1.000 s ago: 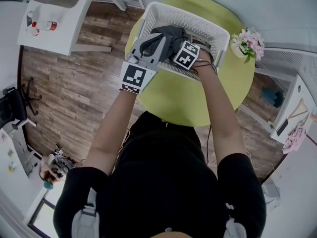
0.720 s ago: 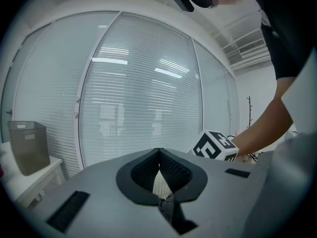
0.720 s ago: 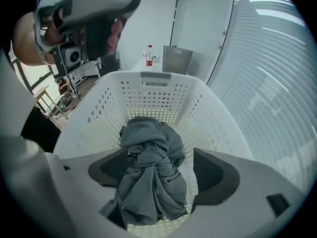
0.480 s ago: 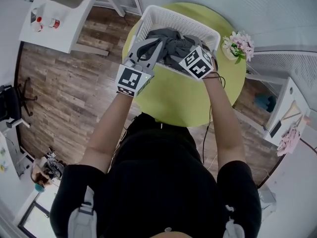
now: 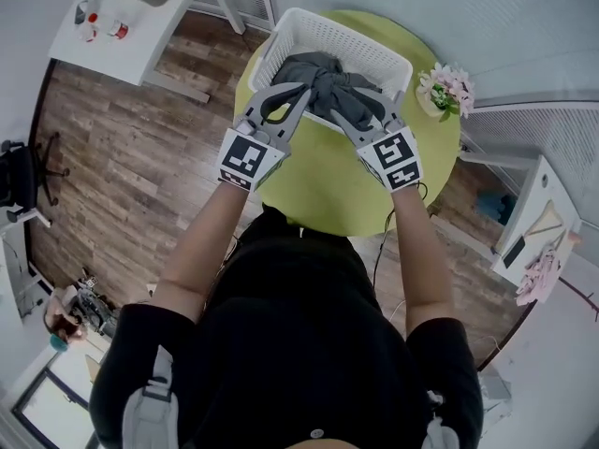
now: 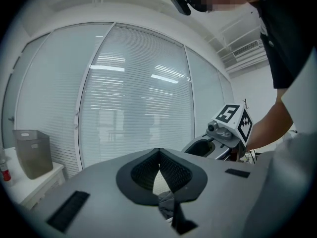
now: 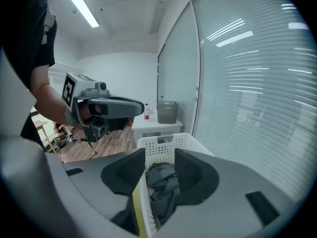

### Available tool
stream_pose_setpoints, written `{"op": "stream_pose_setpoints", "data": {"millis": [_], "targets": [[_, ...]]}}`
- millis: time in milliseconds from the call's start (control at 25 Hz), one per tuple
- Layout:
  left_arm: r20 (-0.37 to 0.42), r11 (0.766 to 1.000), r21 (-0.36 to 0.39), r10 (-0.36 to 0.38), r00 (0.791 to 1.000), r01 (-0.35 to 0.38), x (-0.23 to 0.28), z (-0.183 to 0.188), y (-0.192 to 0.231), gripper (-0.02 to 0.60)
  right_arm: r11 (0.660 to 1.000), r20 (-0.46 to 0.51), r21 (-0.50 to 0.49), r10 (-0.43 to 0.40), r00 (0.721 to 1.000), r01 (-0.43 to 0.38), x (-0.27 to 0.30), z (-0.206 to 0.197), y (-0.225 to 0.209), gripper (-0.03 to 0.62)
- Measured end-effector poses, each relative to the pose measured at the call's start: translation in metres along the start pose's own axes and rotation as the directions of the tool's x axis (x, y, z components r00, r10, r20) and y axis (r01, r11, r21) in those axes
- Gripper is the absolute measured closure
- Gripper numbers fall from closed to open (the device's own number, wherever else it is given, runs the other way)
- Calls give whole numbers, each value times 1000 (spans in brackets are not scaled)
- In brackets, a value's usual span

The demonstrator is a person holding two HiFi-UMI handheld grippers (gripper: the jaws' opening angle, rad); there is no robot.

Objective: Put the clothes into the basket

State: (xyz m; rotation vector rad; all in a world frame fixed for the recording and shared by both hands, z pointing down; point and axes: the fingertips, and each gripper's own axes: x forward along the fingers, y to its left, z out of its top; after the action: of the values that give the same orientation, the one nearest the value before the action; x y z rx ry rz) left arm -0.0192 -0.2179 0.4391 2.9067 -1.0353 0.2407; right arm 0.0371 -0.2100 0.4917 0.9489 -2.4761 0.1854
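A white slatted basket (image 5: pixel 281 37) stands on the round yellow-green table (image 5: pixel 337 190) with dark grey clothes (image 5: pixel 323 73) piled in it. One fold hangs over the near rim. My left gripper (image 5: pixel 304 87) sits at the basket's near left edge with its tips meeting. In the left gripper view its jaws (image 6: pixel 158 151) touch, and a scrap of grey cloth shows low in the gap behind them. My right gripper (image 5: pixel 348 108) is at the near rim and its jaws are closing. The right gripper view shows the basket (image 7: pixel 163 139) wall and the clothes (image 7: pixel 161 182) between the jaws (image 7: pixel 160 155), and the pads are not pressing on them.
A small pot of pink flowers (image 5: pixel 445 90) stands on the table right of the basket. A white desk (image 5: pixel 131 17) with small bottles is at far left, and a grey bin (image 7: pixel 167 112) sits on it. Wooden floor surrounds the table, and blinds cover the windows.
Both grippers have drawn back toward me from over the basket. The right gripper came out of the clothes to the near rim and its jaws stand narrower.
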Motion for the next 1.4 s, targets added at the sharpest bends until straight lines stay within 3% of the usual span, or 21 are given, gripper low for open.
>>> {"op": "stream_pose_setpoints", "data": {"millis": [160,320,560,800,1400], "targets": [[14,1000,-7,-9,1000,9,-17,12,-16,575,998,112,17,-58,992,56,-27,17,16,504],[22,1000,-9,-27,999,27,-31,19,-37,575,994,226,62,-100,969,88,-59,36,33,560],[36,996,-2,-85,996,85,-52,32,-71,575,991,319,90,-124,940,100,-100,61,52,569],[111,993,-9,-119,987,121,-69,57,-90,575,988,370,89,-148,917,124,-129,76,68,569],[95,985,-7,-169,981,170,-75,57,-102,575,985,368,82,-170,914,150,-138,79,84,569]]}}
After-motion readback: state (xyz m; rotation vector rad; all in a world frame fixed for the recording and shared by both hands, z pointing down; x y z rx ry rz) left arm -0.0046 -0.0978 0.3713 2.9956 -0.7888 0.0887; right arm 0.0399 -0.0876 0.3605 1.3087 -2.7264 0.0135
